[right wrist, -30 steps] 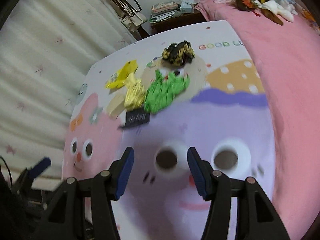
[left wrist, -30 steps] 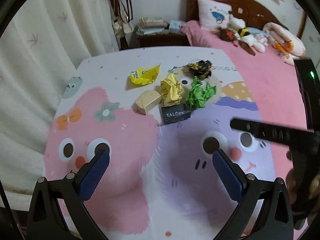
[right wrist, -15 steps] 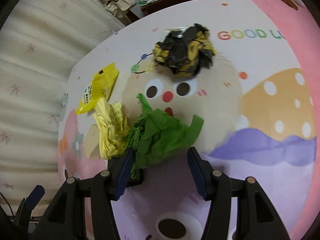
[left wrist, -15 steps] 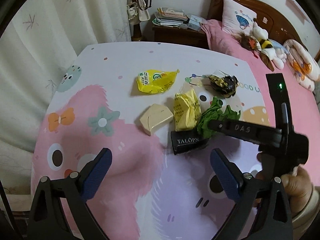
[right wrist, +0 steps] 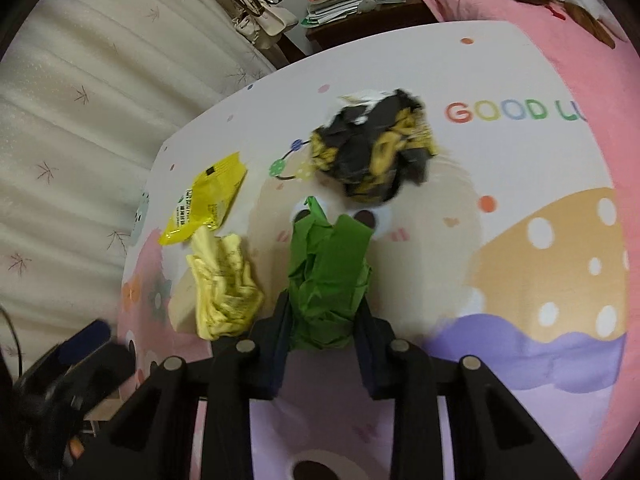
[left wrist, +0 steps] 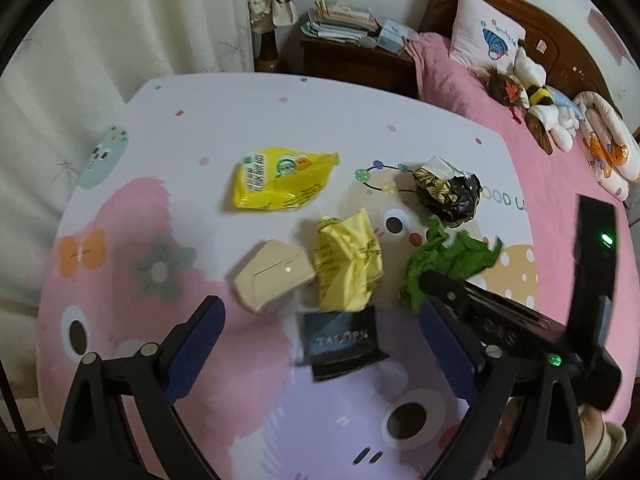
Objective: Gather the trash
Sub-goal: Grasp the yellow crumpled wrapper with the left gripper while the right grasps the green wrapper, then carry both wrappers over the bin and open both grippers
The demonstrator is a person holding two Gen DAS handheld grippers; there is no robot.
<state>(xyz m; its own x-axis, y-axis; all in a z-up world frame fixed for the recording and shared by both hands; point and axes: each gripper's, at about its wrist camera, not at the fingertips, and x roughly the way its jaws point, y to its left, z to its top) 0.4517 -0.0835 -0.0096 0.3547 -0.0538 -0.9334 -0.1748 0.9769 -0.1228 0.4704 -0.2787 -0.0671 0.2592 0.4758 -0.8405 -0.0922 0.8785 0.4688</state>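
Several pieces of trash lie on a cartoon-print cover (left wrist: 192,128): a yellow snack bag (left wrist: 280,184), a beige box (left wrist: 272,274), a yellow crumpled paper (left wrist: 348,264), a black-and-gold wad (left wrist: 448,196) and a black TALOPN packet (left wrist: 340,340). My right gripper (right wrist: 323,304) is closing, and its pads squeeze the green crumpled paper (right wrist: 328,276) from both sides. In the left wrist view its tip reaches into that green paper (left wrist: 448,260). My left gripper (left wrist: 319,306) hangs wide over the black packet, its jaws closing slightly. The packet lies between them, untouched.
A cream curtain (left wrist: 100,40) hangs along the left edge. At the back stand a dark nightstand (left wrist: 356,60) stacked with papers and a bed with a pink blanket (left wrist: 560,184), a pillow and plush toys (left wrist: 540,108). Handbags (right wrist: 260,20) hang by the curtain.
Both grippers came forward and down toward the trash pile. The right jaws narrowed from around the green paper onto it. The left jaws narrowed a little, now over the black packet.
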